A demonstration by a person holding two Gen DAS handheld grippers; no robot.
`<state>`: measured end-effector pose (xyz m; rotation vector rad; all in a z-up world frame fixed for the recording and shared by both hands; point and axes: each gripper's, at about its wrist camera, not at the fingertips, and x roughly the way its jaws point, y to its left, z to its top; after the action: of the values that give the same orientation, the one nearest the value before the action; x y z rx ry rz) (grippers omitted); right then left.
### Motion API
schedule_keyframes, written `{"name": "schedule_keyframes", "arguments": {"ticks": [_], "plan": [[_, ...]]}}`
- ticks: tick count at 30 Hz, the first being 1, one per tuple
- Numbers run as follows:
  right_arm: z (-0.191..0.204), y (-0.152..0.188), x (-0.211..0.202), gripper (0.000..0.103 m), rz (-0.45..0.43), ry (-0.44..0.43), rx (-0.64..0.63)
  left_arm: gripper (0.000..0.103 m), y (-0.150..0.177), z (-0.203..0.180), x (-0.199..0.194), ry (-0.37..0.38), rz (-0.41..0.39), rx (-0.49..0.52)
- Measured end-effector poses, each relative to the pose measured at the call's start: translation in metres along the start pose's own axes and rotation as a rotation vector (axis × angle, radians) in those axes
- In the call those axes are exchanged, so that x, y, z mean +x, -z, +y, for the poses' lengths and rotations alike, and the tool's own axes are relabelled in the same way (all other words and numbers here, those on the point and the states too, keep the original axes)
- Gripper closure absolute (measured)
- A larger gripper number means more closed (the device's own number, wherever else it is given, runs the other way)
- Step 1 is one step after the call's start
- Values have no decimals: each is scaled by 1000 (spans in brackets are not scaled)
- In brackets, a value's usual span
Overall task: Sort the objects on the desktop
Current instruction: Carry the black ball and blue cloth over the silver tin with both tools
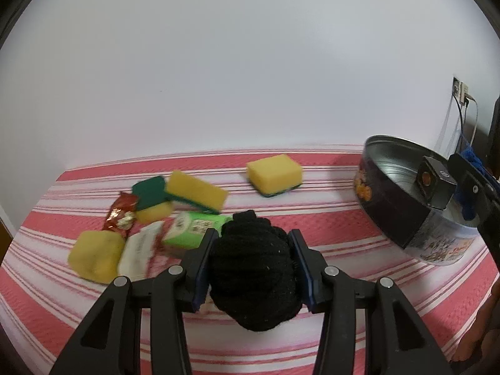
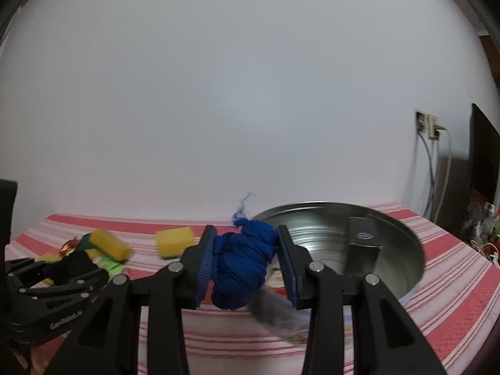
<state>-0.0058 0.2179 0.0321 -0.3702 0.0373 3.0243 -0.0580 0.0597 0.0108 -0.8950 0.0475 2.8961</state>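
Observation:
My left gripper [image 1: 253, 237] is shut on a black knitted bundle [image 1: 254, 278], held above the striped cloth. In the right wrist view my right gripper [image 2: 247, 234] is shut on a blue knitted bundle [image 2: 243, 265], held just left of the round metal tin [image 2: 390, 250]. The tin [image 1: 406, 206] stands at the right in the left wrist view, where the right gripper's finger [image 1: 472, 187] reaches over its rim. The left gripper [image 2: 59, 281] shows at the lower left of the right wrist view.
Several yellow sponges [image 1: 275, 173] with green backs, a red snack packet [image 1: 122, 217], a green packet [image 1: 197, 229] and a white packet [image 1: 140, 251] lie on the red-and-white striped cloth [image 1: 343, 247]. A dark block [image 2: 364, 234] sits inside the tin. Wall socket and cables [image 2: 428, 128] at right.

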Motion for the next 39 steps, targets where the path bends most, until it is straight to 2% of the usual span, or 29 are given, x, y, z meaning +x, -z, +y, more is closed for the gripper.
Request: {"name": "schedule_keyframes", "arguments": {"ticks": [8, 15, 29, 35, 39], "plan": [[-52, -9, 5, 64, -37, 145, 44, 55, -16, -40, 2, 48, -43, 30], [-98, -13, 15, 64, -27, 246, 96, 55, -27, -75, 6, 95, -65, 52], [-122, -16, 36, 64, -7, 298, 45, 55, -48, -129, 22, 141, -85, 72], [-130, -12, 51, 64, 49, 361, 16, 55, -55, -151, 30, 158, -94, 98], [-146, -11, 62, 64, 101, 363, 59, 55, -55, -161, 42, 155, -76, 99]]}}
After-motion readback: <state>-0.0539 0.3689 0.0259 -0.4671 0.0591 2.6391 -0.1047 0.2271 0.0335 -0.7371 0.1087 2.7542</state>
